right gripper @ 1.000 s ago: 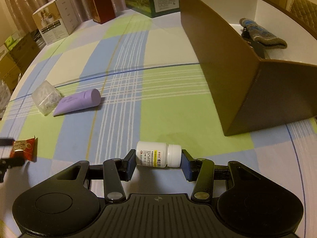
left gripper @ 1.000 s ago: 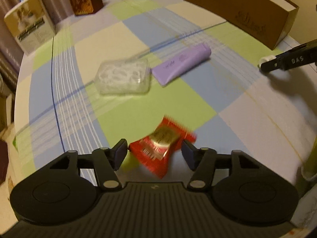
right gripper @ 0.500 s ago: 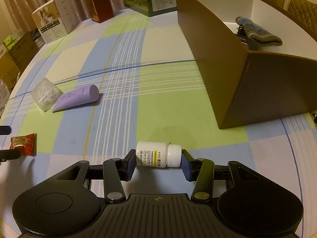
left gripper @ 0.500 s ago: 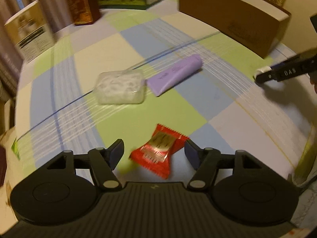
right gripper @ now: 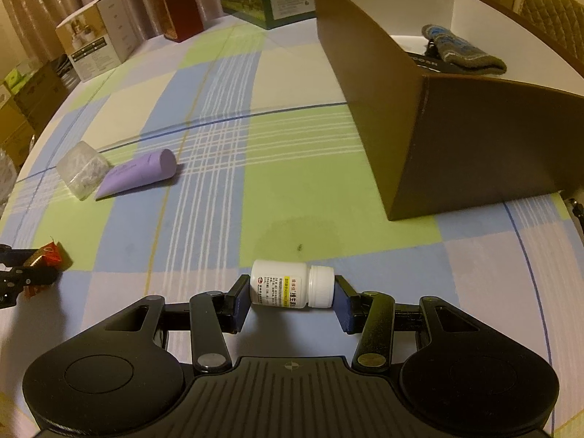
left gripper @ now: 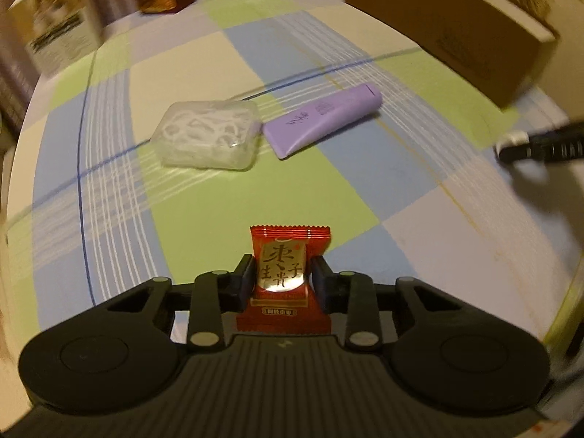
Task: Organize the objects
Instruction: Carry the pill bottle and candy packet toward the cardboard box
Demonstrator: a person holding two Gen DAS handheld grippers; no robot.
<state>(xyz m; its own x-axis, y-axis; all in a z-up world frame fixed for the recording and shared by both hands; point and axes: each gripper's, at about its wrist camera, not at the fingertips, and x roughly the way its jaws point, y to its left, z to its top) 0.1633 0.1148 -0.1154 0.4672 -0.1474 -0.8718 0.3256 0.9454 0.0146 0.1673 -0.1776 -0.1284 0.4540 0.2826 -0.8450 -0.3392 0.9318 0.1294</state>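
Observation:
My left gripper [left gripper: 281, 277] is shut on a red snack packet [left gripper: 285, 273] with gold print, held between the pads; it also shows in the right wrist view [right gripper: 45, 257]. My right gripper [right gripper: 291, 294] is shut on a white pill bottle [right gripper: 290, 288], held sideways end to end, cap to the right, just above the checked tablecloth. A purple tube [left gripper: 323, 124] and a clear plastic box [left gripper: 208, 140] of white items lie side by side on the cloth, ahead of the left gripper. The brown open box [right gripper: 438, 109] stands ahead and right of the right gripper.
A knitted glove [right gripper: 461, 53] and a dark item lie inside the brown box. Cartons [right gripper: 96, 45] and a dark red box [right gripper: 180, 9] stand along the far table edge. The right gripper's tip [left gripper: 540, 144] shows at the right of the left wrist view.
My left gripper has closed on the red packet, which now stands straight between the pads. My right gripper keeps hold of the bottle and has drawn slightly back from the brown box.

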